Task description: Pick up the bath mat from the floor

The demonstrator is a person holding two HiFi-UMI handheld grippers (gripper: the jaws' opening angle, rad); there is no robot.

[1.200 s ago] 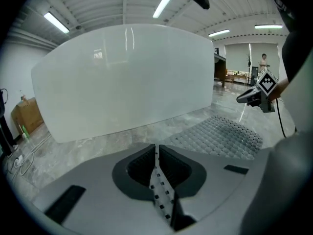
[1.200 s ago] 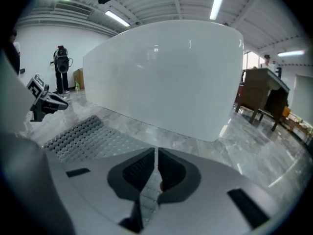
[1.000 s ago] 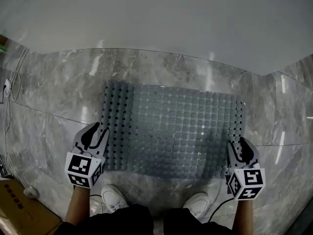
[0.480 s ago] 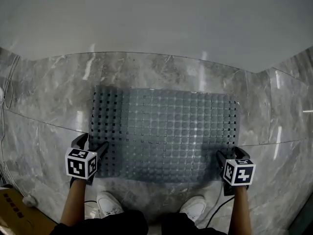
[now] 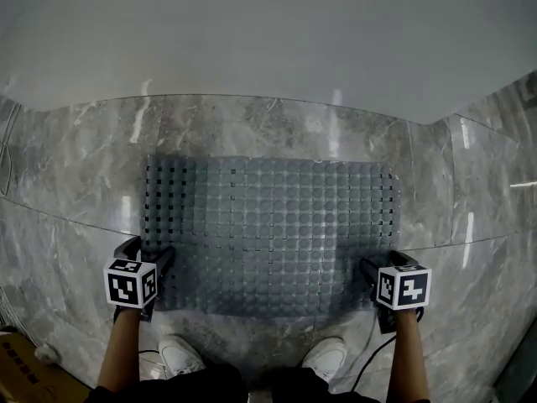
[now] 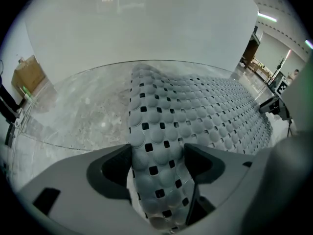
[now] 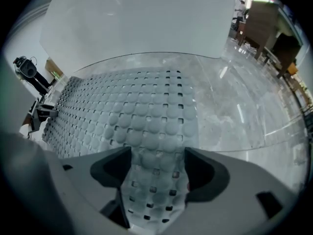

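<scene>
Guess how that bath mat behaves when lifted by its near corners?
Probably floppy: the bath mat is thin and looks humped in the left gripper view, so its middle should sag. Likely light, being full of holes.

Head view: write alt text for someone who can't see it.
A grey perforated bath mat lies spread on a marble floor beside a white wall. The left tool and right tool, both open, sit at the mat's two near corners; white shoes show at the bottom.

No readable words, numbers or brand names anywhere, only black-and-white square code patterns on the white cube (image 5: 131, 282) of the left gripper (image 5: 148, 254) at eight o'clock and the white cube (image 5: 404, 286) of the right gripper (image 5: 384, 264) at four o'clock.
</scene>
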